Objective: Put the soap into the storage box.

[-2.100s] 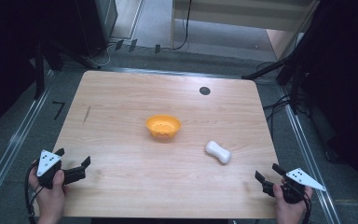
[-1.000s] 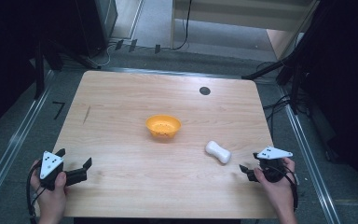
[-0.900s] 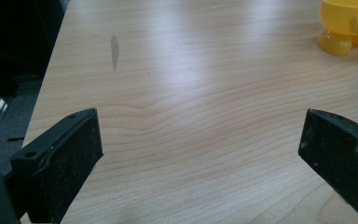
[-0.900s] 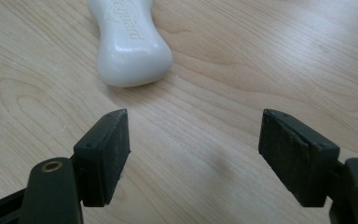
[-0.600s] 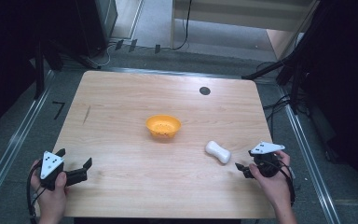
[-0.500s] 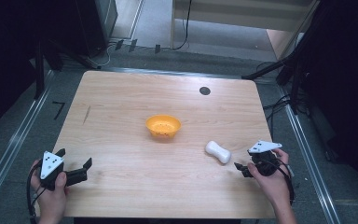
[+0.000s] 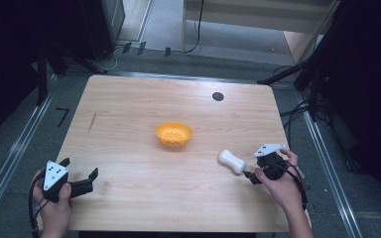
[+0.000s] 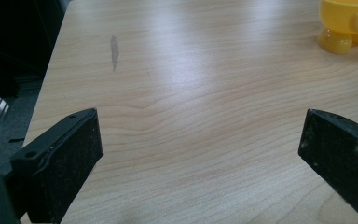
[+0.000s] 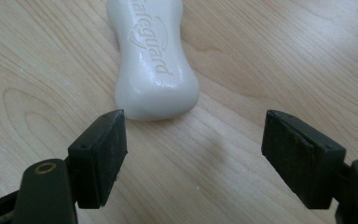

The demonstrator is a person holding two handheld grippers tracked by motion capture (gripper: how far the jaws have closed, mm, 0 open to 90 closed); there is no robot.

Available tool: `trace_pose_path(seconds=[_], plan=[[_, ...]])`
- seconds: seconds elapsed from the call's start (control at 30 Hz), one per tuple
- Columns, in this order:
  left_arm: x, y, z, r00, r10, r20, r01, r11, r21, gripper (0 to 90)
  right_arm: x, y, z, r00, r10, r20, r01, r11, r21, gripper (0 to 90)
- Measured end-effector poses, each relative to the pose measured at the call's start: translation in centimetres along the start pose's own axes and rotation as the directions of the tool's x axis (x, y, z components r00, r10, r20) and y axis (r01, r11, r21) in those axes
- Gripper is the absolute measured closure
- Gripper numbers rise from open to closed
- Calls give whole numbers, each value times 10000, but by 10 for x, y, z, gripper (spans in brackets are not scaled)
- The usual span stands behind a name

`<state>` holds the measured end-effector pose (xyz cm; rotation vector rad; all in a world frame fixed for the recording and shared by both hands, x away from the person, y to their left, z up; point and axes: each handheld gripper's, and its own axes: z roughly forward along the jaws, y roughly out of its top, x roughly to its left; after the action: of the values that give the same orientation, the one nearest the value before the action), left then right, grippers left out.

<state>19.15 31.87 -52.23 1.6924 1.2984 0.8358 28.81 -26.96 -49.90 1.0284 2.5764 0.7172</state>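
left hand-held gripper (image 7: 79, 184) open, right hand-held gripper (image 7: 248, 174) opening

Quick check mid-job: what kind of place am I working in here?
Probably a lab or recording bay, not a home. A bare wooden table stands between metal floor rails, with dark equipment stands and loose cables on the grey floor behind it.

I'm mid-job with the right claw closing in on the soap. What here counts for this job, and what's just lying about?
In the job:
- white soap bar, lying flat on the table
- right claw, open, just short of the soap's near end, jaws just been opening

Lying about, apparently:
- orange bowl, mid-table, apart from the soap
- left claw, open, idle over bare wood
- dark round spot near the far edge
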Motion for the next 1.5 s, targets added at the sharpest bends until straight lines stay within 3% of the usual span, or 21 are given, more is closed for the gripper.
trace_pose_path(seconds=[0.5, 1.5], plan=[[0, 0, 0, 10000, -20, 1, 20, 10000, -34, 0, -1, 19, 12, 9996, -273, -105, 280, 9963, 815, 186], [-1, 0, 0, 9999, 105, 9, -105, 9999, 9, 0, 5, 52, 30, 9979, -389, -516, 461, 9881, 1466, 180]])
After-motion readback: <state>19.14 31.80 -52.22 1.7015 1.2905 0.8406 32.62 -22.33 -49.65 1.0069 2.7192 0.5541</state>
